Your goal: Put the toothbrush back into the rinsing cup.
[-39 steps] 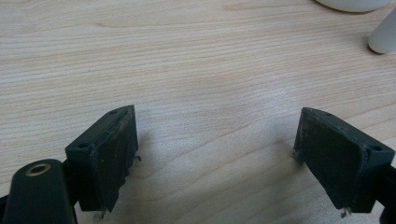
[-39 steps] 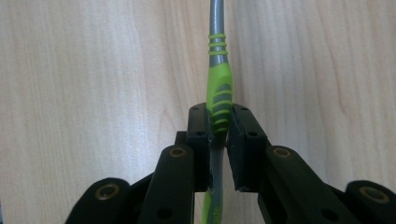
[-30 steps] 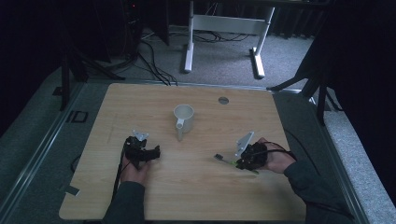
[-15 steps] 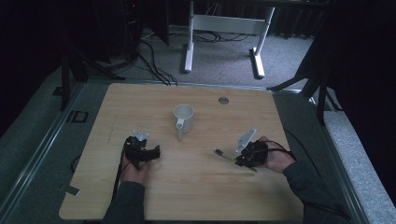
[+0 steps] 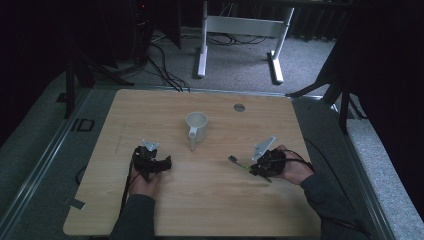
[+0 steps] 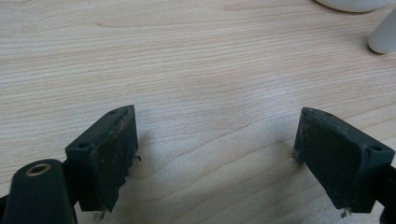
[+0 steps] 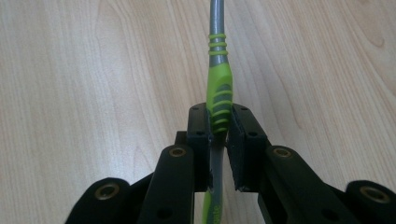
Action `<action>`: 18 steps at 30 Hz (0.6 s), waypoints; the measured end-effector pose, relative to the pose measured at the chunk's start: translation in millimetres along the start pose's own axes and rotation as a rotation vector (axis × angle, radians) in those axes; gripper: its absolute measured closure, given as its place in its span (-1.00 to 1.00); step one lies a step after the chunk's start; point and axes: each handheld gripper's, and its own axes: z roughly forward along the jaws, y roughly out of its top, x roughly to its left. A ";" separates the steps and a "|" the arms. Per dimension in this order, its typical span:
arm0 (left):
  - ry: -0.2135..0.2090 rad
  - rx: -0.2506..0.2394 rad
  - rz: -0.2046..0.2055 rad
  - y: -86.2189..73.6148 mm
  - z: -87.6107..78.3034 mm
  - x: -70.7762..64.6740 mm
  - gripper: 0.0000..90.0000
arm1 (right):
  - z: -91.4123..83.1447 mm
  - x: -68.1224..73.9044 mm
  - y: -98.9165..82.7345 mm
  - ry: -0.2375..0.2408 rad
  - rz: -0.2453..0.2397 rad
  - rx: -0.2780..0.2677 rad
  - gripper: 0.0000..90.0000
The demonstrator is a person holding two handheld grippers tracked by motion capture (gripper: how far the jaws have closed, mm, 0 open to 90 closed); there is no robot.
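Note:
A green and grey toothbrush [image 7: 218, 88] runs straight away from my right gripper [image 7: 219, 122], whose jaws are shut on its green handle. In the high view that right gripper [image 5: 252, 167] rests low on the wooden table [image 5: 150, 110] at the right, with the toothbrush [image 5: 239, 162] pointing left toward the middle. A white mug [image 5: 196, 127] stands at the table's centre, its handle toward the near side. My left gripper [image 5: 162, 164] lies at the left, its jaws wide apart over bare wood in the left gripper view [image 6: 215, 149], with nothing between them.
A small round grommet [image 5: 239, 107] sits in the tabletop behind the mug. The mug's base [image 6: 355, 3] and handle [image 6: 384, 35] edge into the left gripper view at top right. White desk legs [image 5: 202, 45] and cables lie on the floor beyond the table.

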 end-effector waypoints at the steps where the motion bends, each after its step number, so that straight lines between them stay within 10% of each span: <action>1: 0.000 0.000 0.000 0.0 0.0 0.0 -0.69 | 0.1 0.0 0.1 -0.004 0.001 -0.006 0.77; 18: 0.000 0.000 0.000 0.0 0.0 0.0 -0.69 | 2.1 -0.3 0.8 -0.021 0.044 -0.082 0.77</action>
